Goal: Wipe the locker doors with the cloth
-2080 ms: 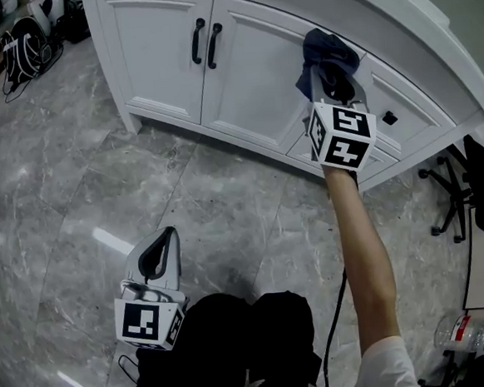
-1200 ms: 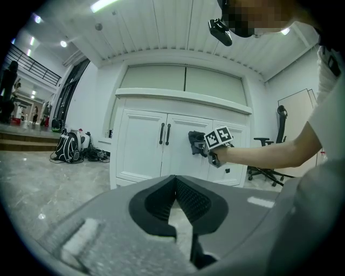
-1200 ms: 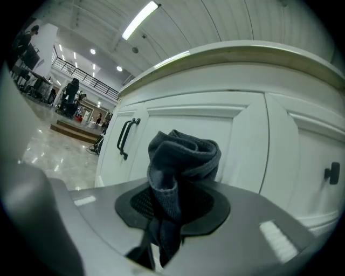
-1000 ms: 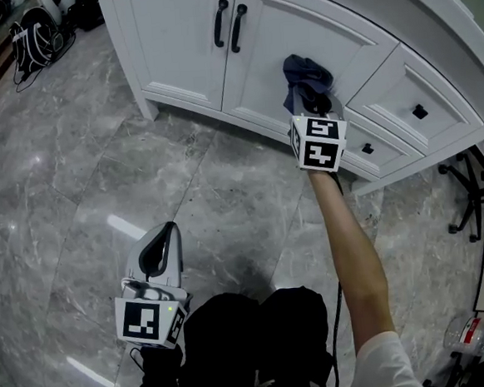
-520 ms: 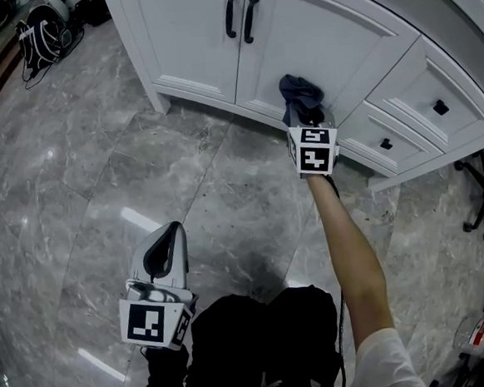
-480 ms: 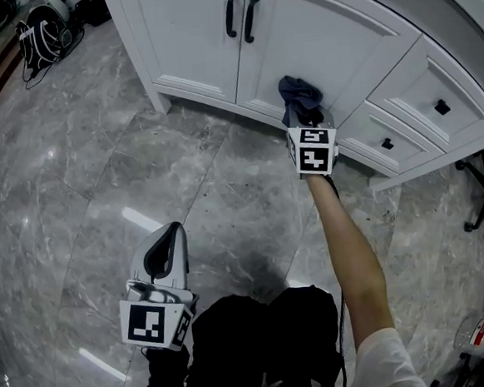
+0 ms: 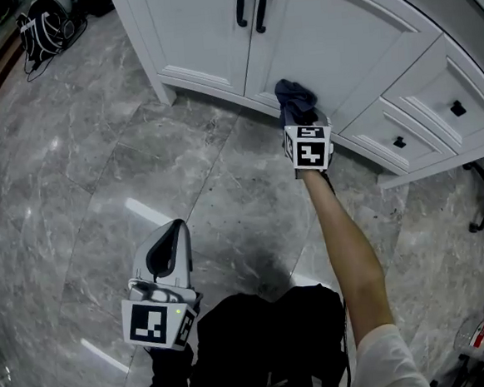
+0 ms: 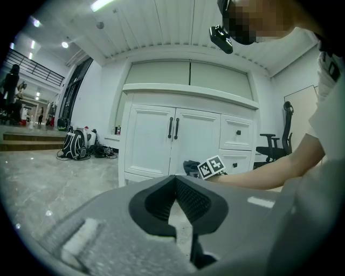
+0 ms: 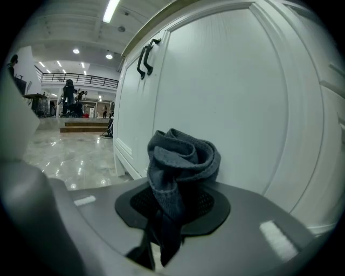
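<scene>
**Cloth at lower edge of right-hand door**

The cloth (image 9: 180, 159) is a dark grey wad pinched in my right gripper (image 9: 172, 204). The jaws are clamped on its lower folds and the bunch sticks out past the tips. It sits at the lower edge of the right-hand locker door (image 7: 342, 34); I can't tell if it actually presses on the panel. The black handles (image 7: 254, 2) are well above it, and the drawers (image 7: 435, 102) are off to the right. My left gripper (image 8: 175, 186) hangs over the marble floor (image 7: 90, 167), well apart from the locker. Its jaws are pressed together with nothing between them.
</scene>
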`<state>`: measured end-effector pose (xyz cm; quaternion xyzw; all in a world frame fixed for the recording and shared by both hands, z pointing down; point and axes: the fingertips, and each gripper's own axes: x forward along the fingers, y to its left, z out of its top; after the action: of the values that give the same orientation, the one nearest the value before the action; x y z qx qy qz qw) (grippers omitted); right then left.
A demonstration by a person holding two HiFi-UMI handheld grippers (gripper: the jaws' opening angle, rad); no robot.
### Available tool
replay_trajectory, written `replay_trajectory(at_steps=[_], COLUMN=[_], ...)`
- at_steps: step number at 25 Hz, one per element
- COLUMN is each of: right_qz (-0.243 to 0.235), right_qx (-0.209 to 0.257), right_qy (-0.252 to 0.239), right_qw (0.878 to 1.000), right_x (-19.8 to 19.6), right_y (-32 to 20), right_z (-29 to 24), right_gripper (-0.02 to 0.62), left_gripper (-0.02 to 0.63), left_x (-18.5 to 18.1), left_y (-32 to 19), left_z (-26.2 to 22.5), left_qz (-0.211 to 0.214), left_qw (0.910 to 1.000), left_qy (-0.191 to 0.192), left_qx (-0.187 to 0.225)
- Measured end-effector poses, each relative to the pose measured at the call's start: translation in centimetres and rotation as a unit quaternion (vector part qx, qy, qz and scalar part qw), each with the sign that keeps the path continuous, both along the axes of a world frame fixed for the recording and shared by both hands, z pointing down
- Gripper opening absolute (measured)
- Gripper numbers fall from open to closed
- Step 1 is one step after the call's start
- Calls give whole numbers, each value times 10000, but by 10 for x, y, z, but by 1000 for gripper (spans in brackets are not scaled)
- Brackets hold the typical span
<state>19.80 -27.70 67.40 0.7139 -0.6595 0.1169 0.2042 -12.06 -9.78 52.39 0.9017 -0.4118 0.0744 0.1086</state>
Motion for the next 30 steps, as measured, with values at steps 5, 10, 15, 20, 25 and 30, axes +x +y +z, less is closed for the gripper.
replay_trajectory(at_steps=[5,10,15,20,25,30], right_qz=[-95,-232,-351,-344,-377,-397], right_qx=[63,499,939,1244,1575,1892], right_qy=[142,311,682,705,689,608], right_qw=[9998,9980,9926,9891,9844,9793], right_x=[-4,-12,-16,-17,-24,-28], right_y=[-2,-10,-15,-18,-26,-31], right_z=[-15,-67,-126,-172,-224,-271], right_gripper=[103,103,103,103,103,104], left_gripper=[2,2,2,2,2,2], left_x=[-3,-3,-1,1,-3,-10], left_y=[0,1,3,4,3,2], left_z=[0,-5,-10,-12,-18,-21], left_qz=[-16,24,30,58,18,-42], left_qw=[10000,10000,9999,9999,9999,9998], left_qy=[-12,72,118,118,140,152], left_qx=[-11,46,57,52,94,115])
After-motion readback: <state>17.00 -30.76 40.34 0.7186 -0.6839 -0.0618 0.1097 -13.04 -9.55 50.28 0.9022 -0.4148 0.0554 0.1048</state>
